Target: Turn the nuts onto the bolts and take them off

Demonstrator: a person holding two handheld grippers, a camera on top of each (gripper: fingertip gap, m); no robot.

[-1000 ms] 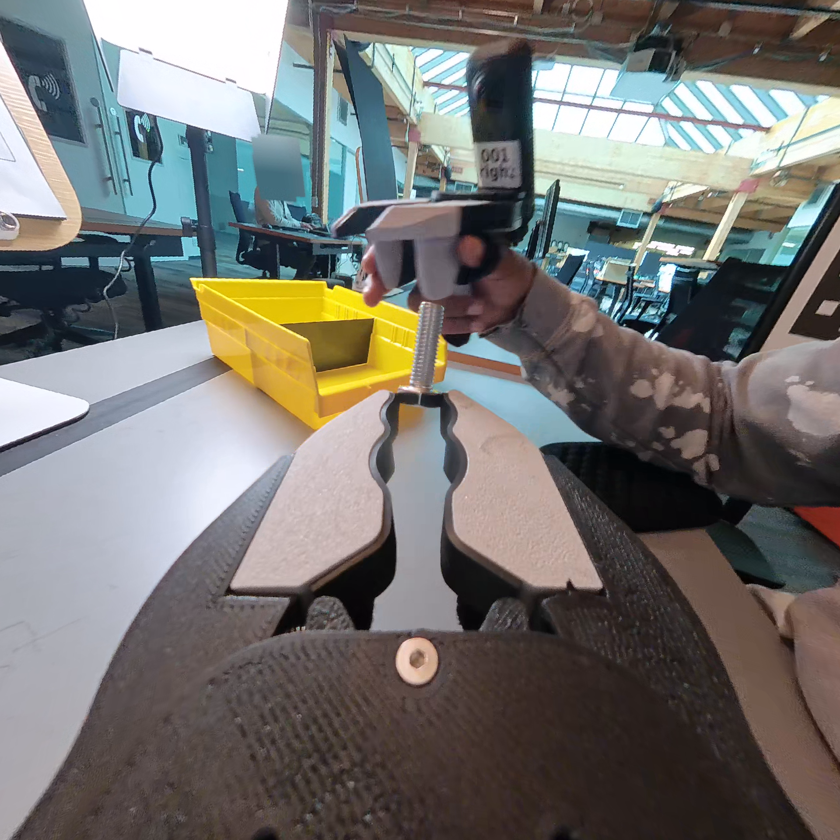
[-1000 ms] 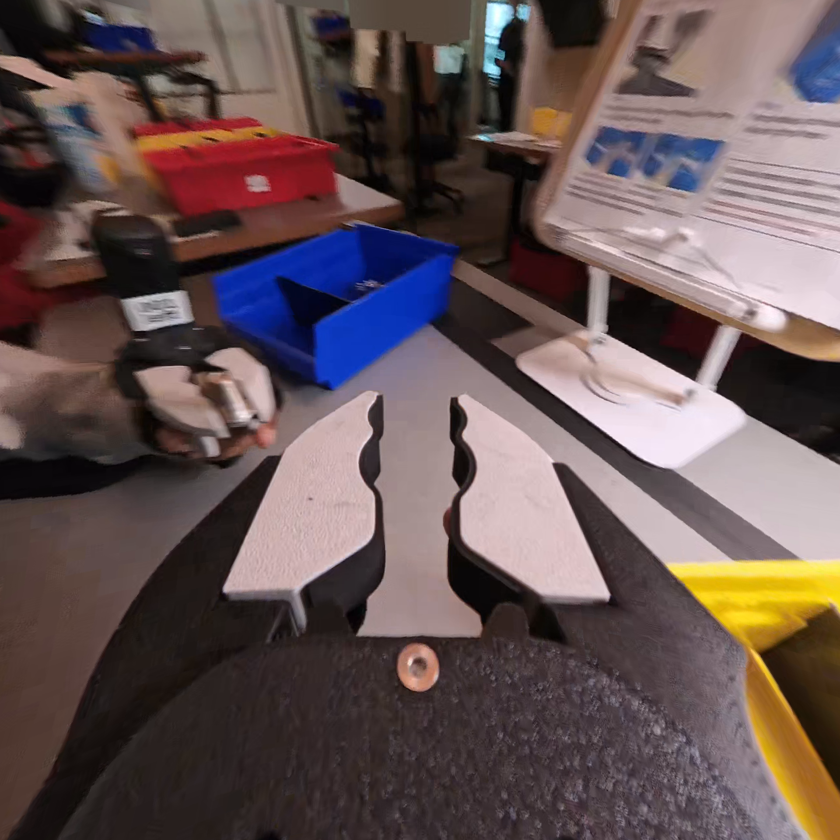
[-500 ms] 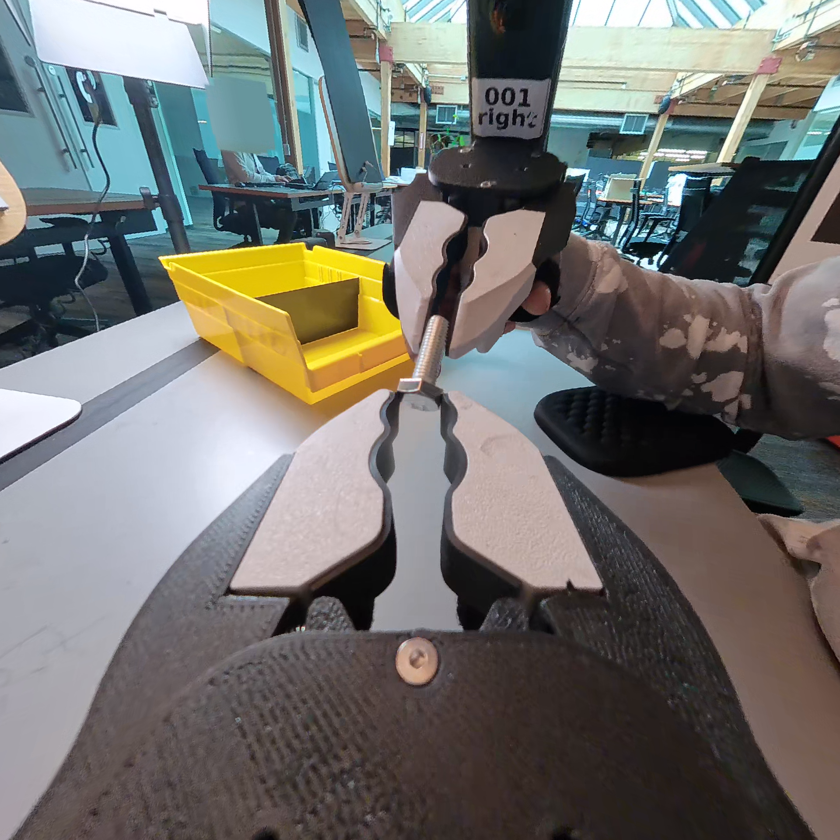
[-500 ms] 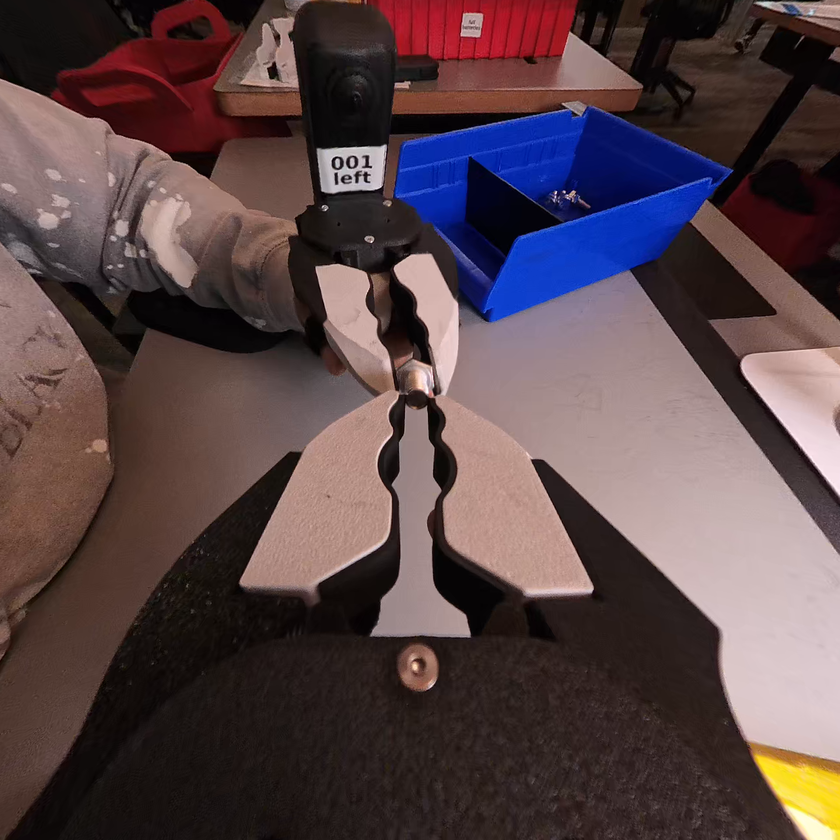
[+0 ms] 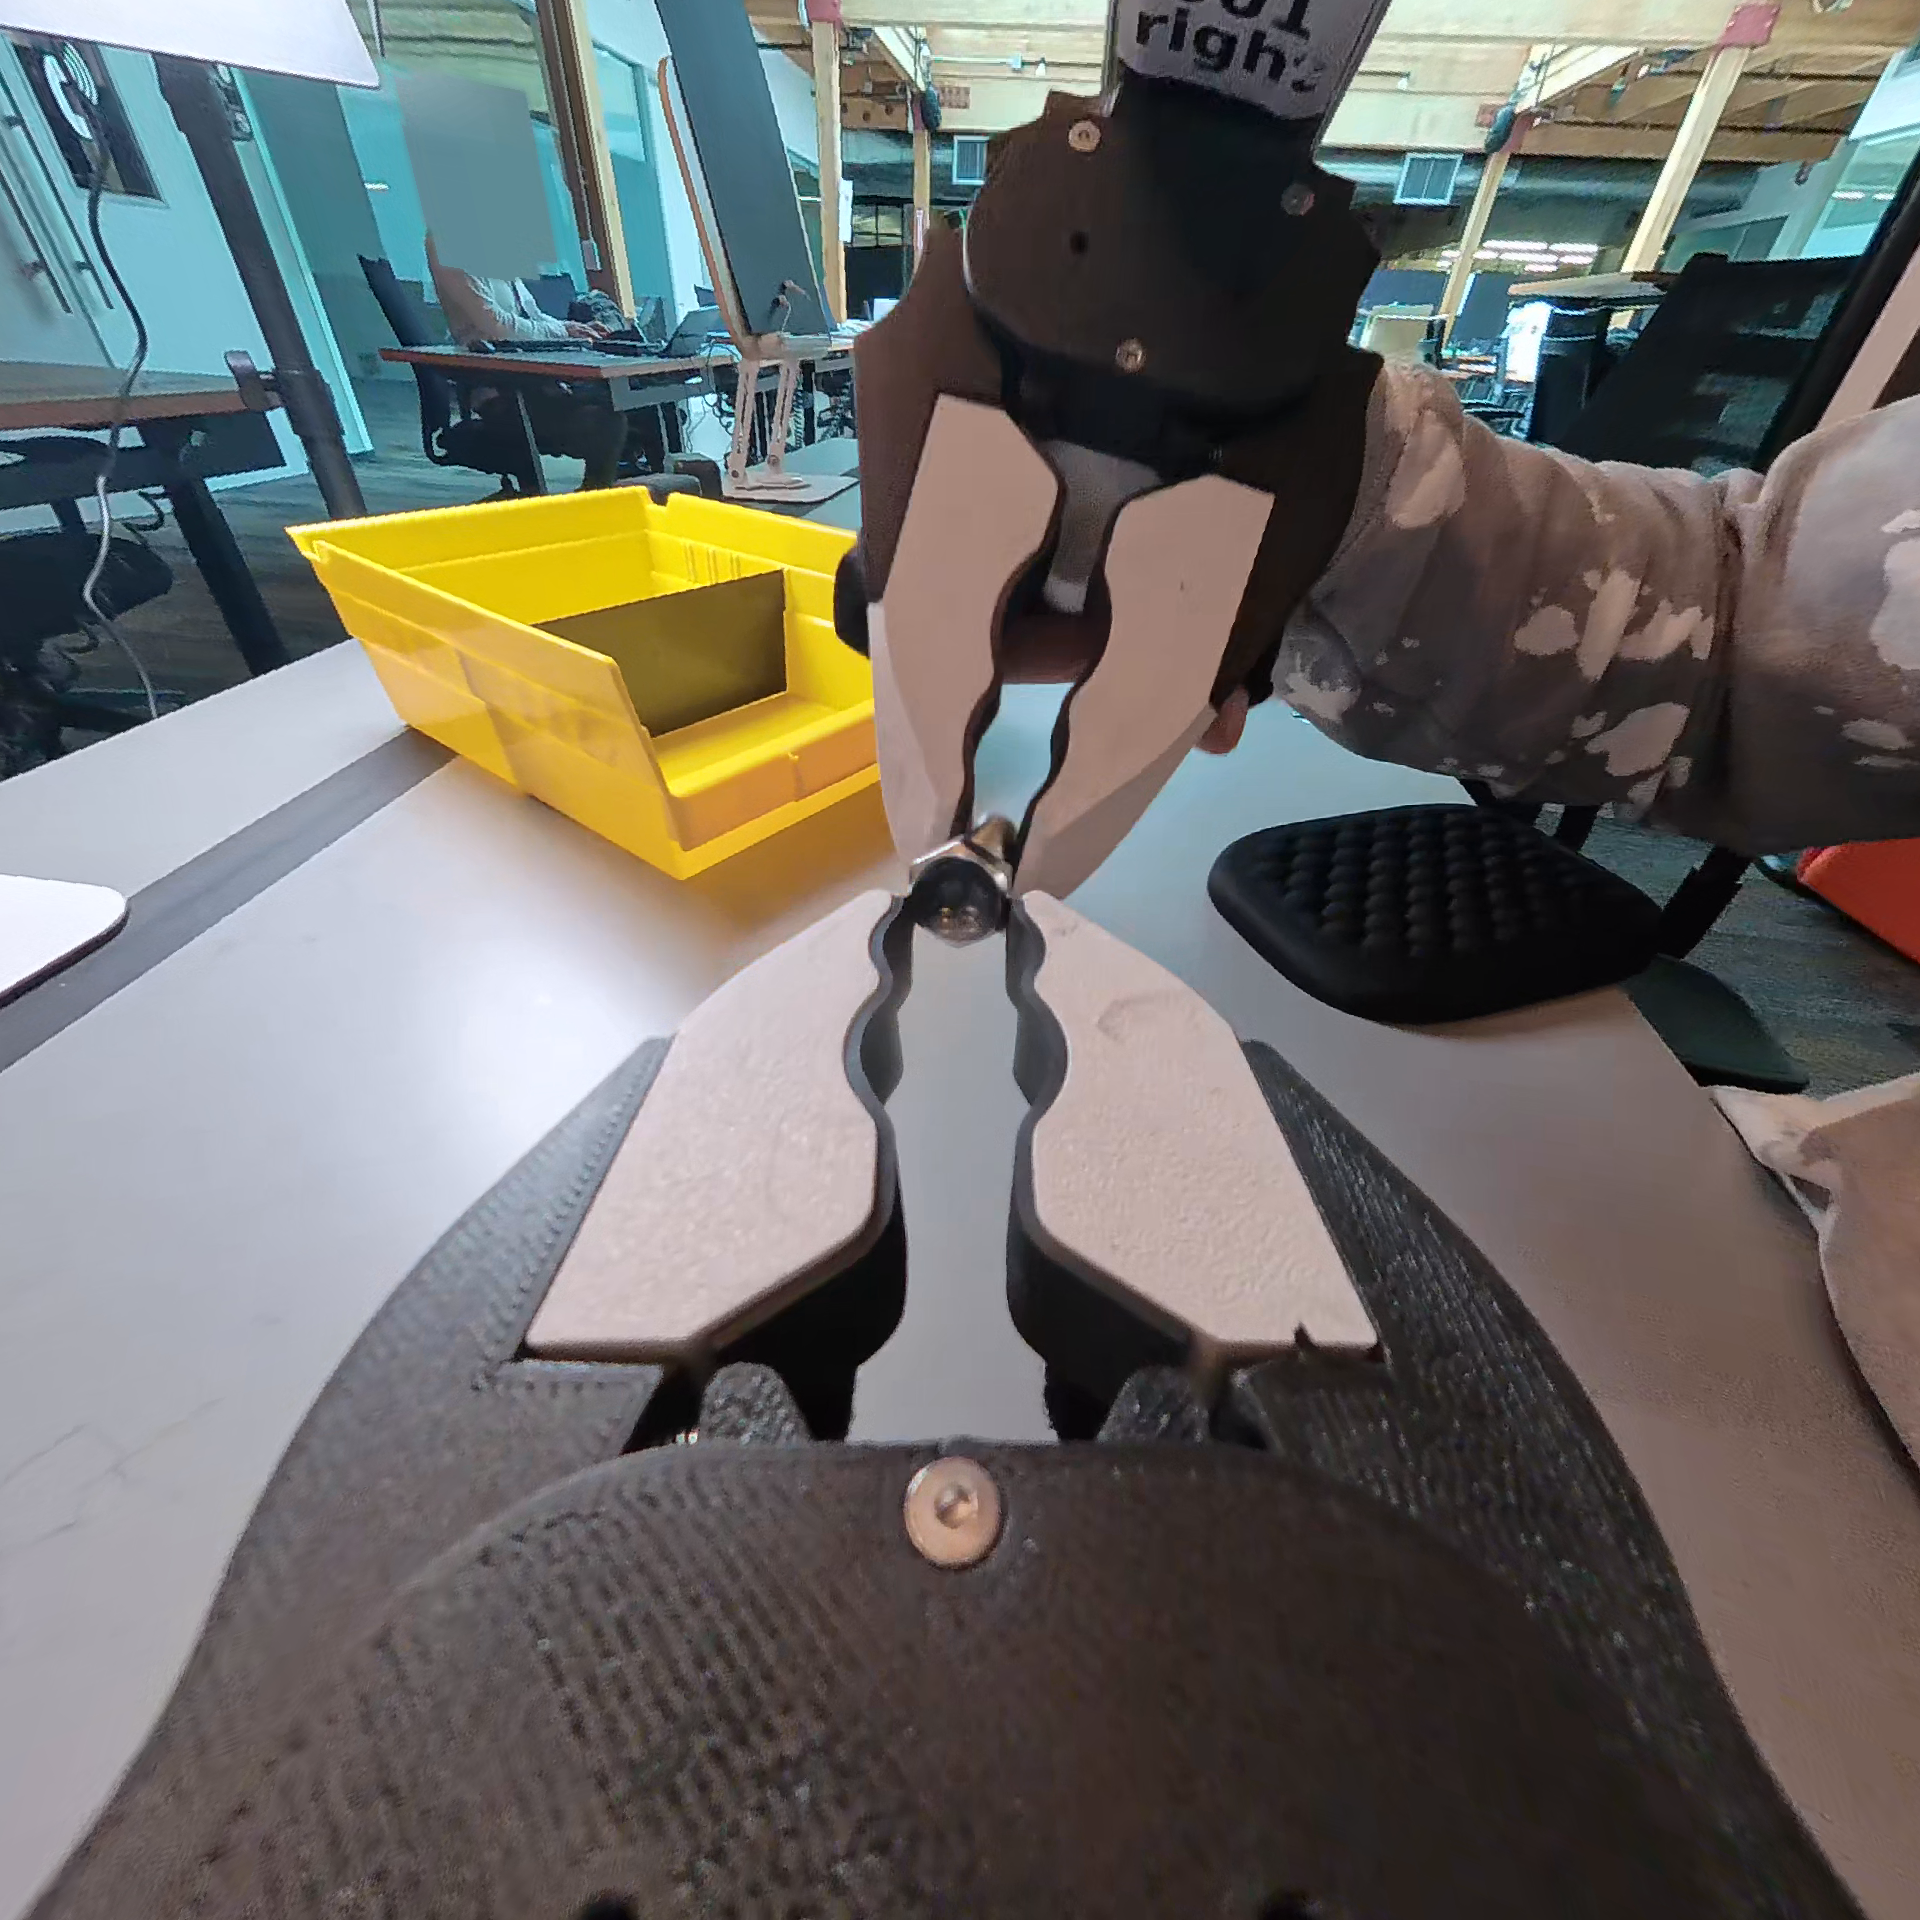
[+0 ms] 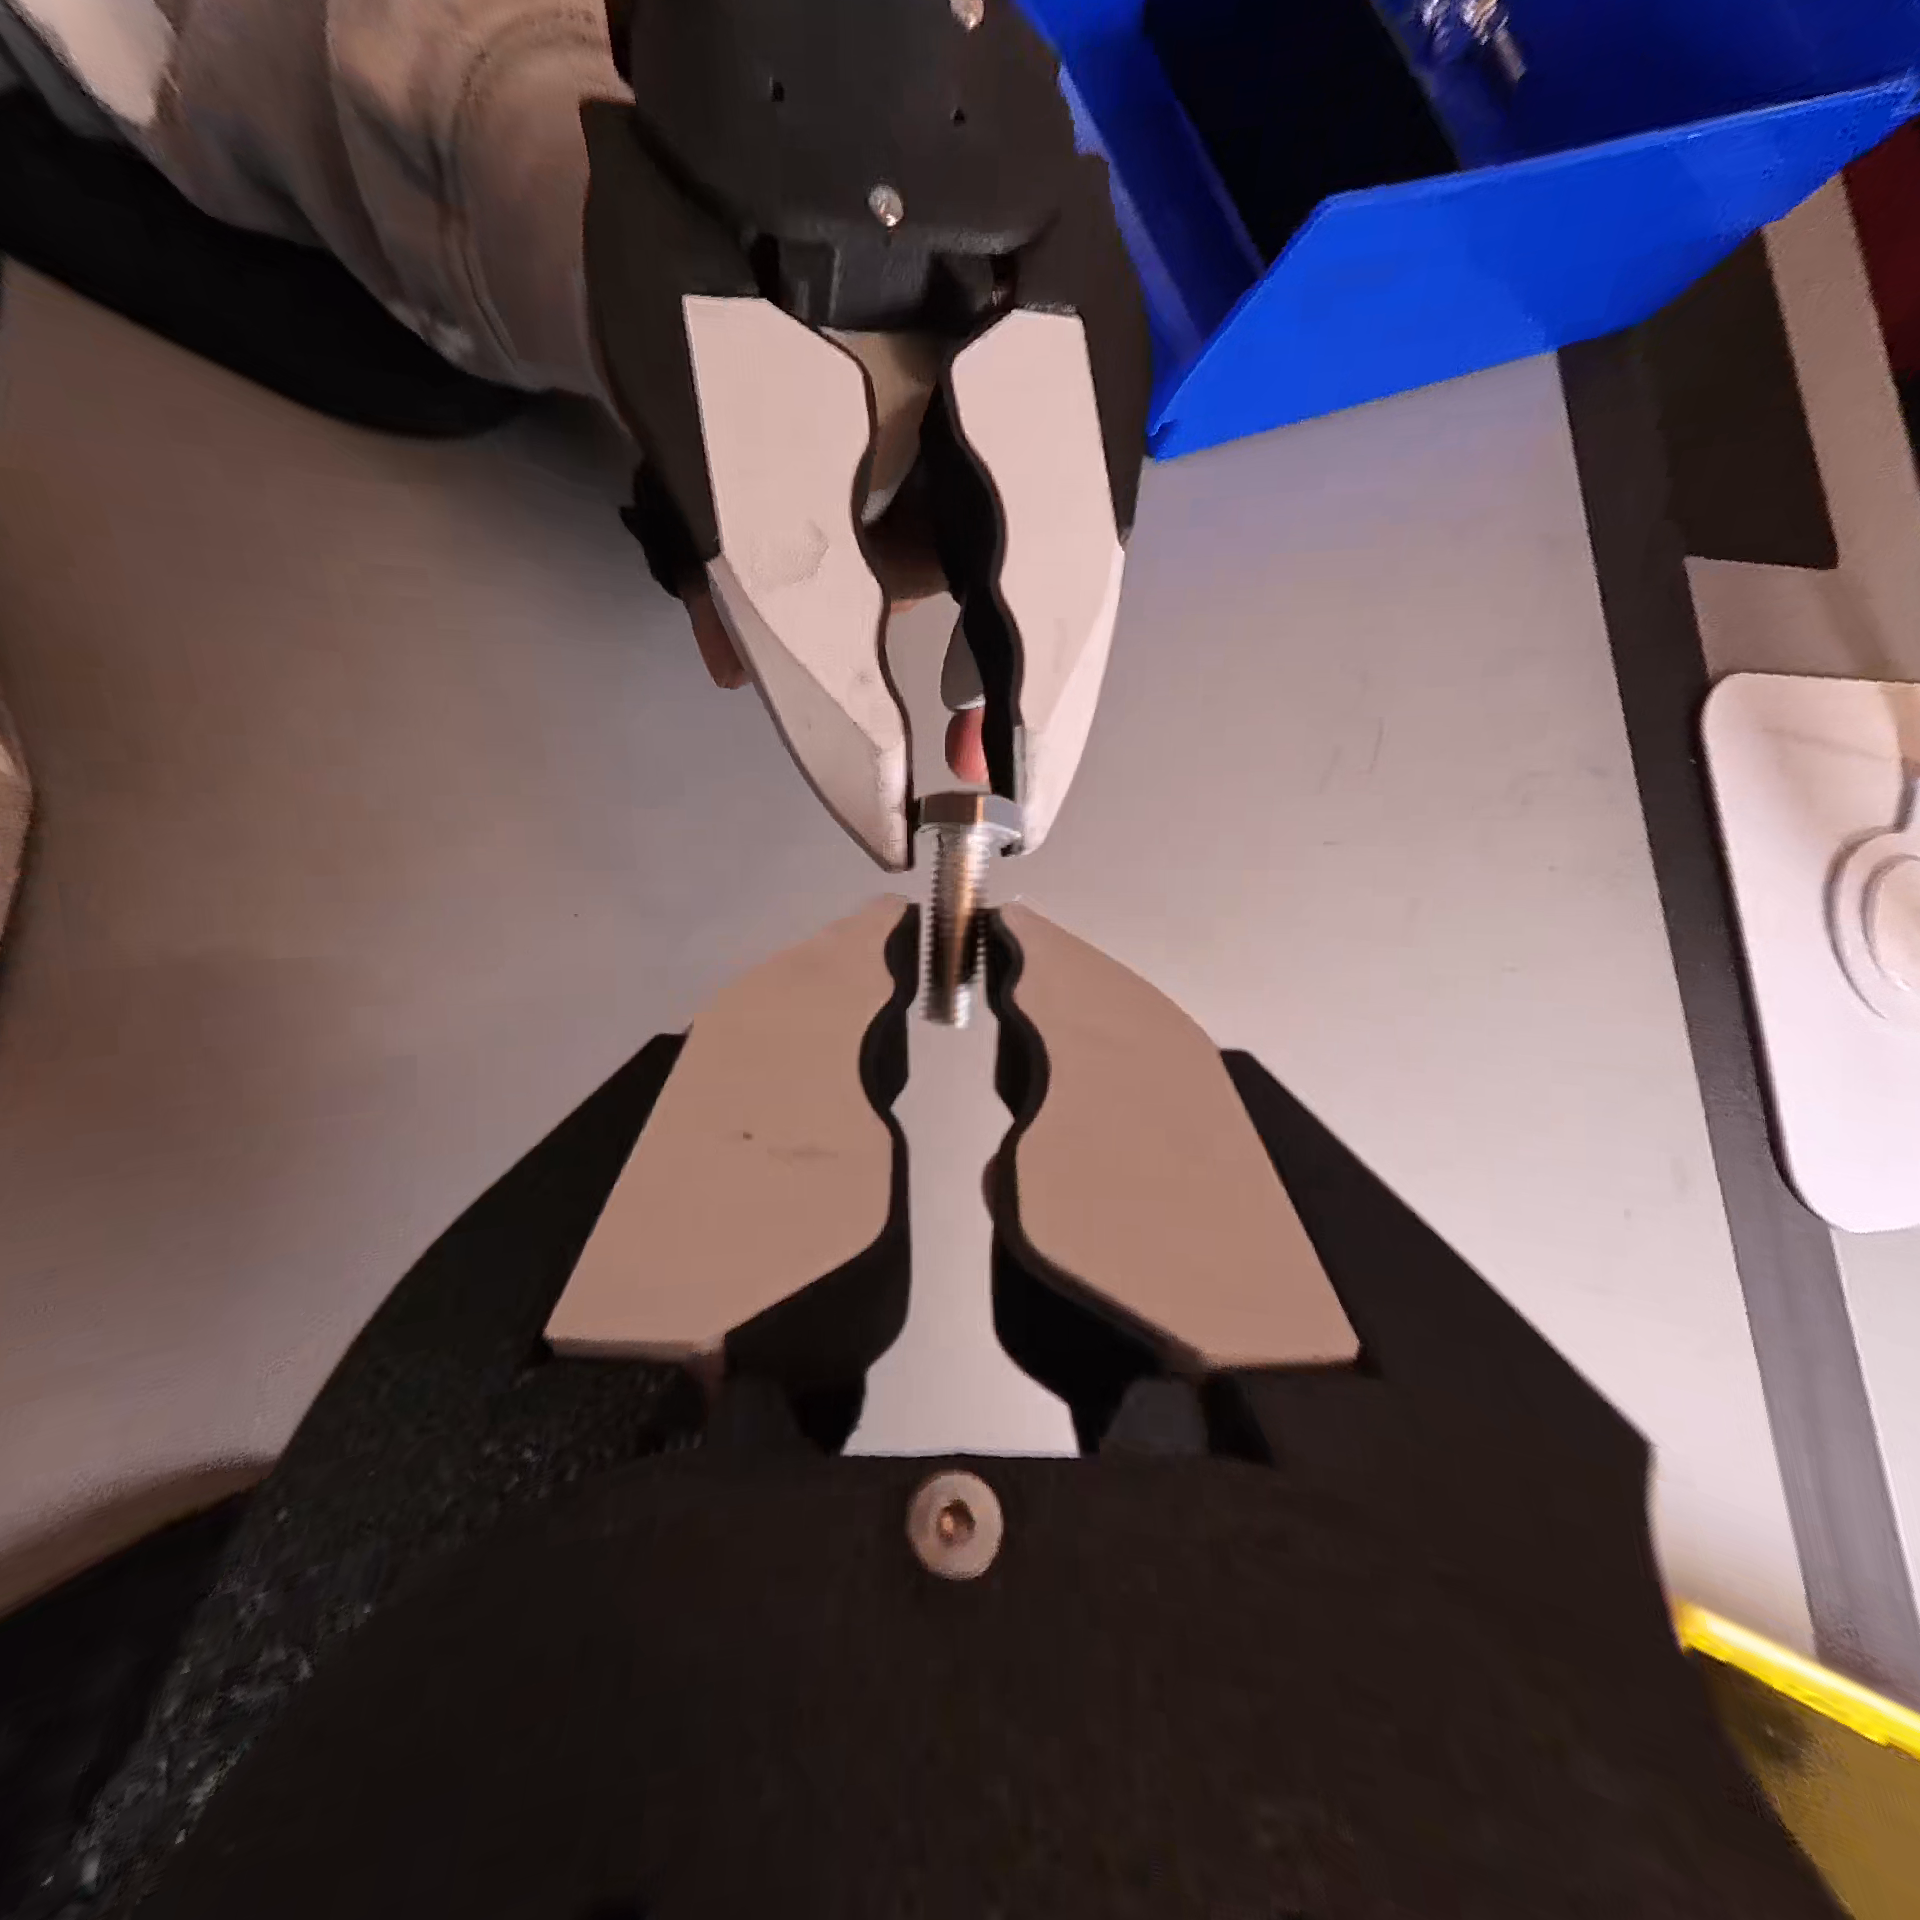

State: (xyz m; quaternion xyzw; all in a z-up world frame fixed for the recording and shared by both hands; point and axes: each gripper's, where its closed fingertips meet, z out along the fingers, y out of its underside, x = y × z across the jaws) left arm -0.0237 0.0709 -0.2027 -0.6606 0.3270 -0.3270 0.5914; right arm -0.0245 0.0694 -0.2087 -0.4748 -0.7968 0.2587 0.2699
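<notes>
A silver bolt (image 5: pixel 958 902) is held in the air between my two grippers, above the grey table (image 5: pixel 312 1039). My left gripper (image 5: pixel 956 920) is shut on the bolt's hex head. In the right wrist view the threaded shaft (image 6: pixel 948 935) runs from the left gripper (image 6: pixel 961 831) toward the camera. It lies between the tips of my right gripper (image 6: pixel 951 914), which is shut on it. In the left wrist view the right gripper (image 5: pixel 971 831) comes down from above, tip to tip with the left one. I cannot tell whether a nut sits against the head.
A yellow bin (image 5: pixel 499 665) with a dark divider stands on the table behind the grippers on the left. A blue bin (image 6: pixel 1455 260) stands at the far side in the right wrist view. A white stand base (image 6: pixel 1818 935) lies to the right. A black chair seat (image 5: pixel 1434 914) is beside the table edge. My left and right fingertips are right by each other.
My right gripper has swung round to face the left one and closed from open onto the bolt's shaft. The left gripper has tipped the bolt from upright to pointing at the right gripper.
</notes>
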